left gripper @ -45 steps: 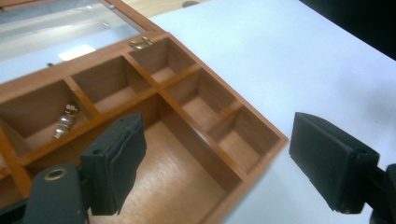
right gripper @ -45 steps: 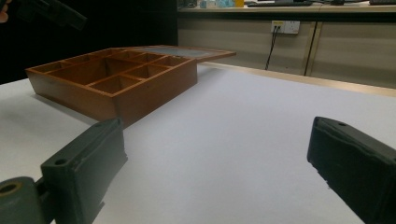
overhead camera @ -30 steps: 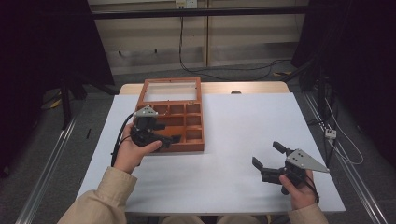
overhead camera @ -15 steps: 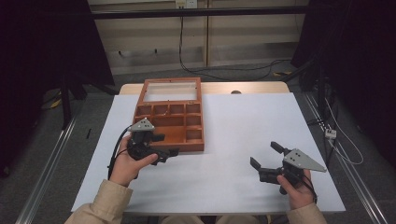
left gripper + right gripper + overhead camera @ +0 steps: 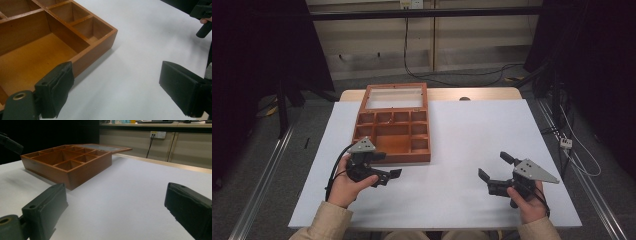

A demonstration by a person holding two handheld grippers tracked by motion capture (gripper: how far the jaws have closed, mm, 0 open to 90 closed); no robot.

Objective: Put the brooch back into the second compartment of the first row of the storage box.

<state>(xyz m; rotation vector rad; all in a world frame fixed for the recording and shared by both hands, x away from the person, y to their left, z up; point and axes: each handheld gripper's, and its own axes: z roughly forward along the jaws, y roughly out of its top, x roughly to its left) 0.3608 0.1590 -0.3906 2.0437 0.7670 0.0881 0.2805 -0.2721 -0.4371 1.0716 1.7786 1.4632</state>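
The wooden box [image 5: 393, 131] lies on the white table [image 5: 472, 135], toward its far left part, with its glass-paned lid [image 5: 394, 96] thrown open flat behind it, so the whole thing runs long from near to far. Its tray is split into small compartments across the far row and down the right side, with 1 large bay in the middle; all that can be seen look empty. The left gripper [image 5: 388, 173] sits just off the box's near edge, close to its near left corner, jaws spread wide and holding nothing; in the left gripper view one jaw overlaps the box's near wall [image 5: 92, 52], though whether it touches cannot be told. The right gripper [image 5: 495, 169] is well apart from the box, off to its right and nearer the person, jaws likewise wide and empty. The left hand [image 5: 347, 184] is plainly the nearer to the box. No brand, label or writing can be read on it.
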